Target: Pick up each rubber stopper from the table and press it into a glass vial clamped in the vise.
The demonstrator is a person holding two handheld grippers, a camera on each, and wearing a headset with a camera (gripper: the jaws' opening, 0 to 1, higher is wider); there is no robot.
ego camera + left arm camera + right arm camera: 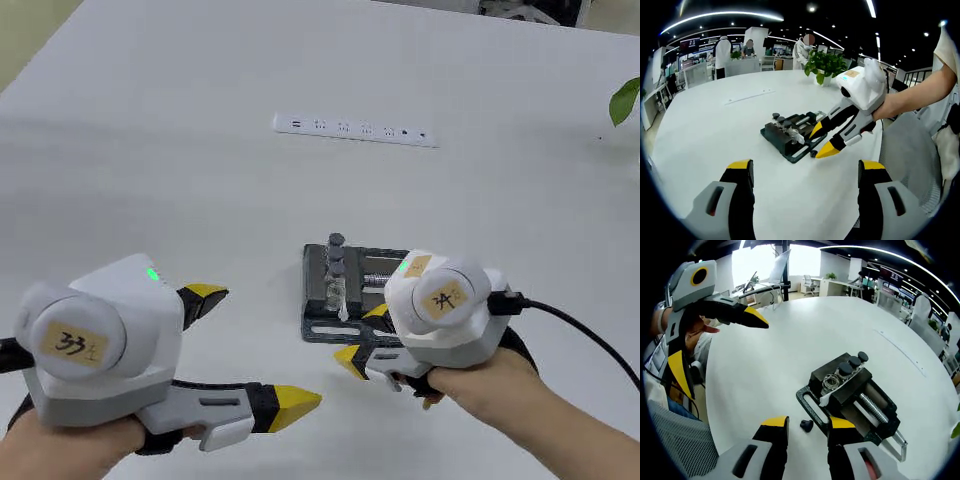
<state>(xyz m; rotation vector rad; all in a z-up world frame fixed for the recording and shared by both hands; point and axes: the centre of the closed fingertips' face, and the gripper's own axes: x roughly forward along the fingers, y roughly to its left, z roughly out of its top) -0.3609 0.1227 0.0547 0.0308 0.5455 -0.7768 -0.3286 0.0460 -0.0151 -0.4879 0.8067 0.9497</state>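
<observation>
The right gripper view is revealing what the head view is hiding: a small black rubber stopper (806, 425) is lying on the white counter (765, 365) between the parted jaws of the right gripper (808, 423), just short of the black metal vise (852, 385). Clamped there, one clear glass vial (830, 382) is standing open beside dark-capped vials (850, 365). The left gripper (255, 345) is hanging wide apart, off to the side. Its tape label (72, 345) is reading "33"; the right one's handwritten mark is proving illegible.
</observation>
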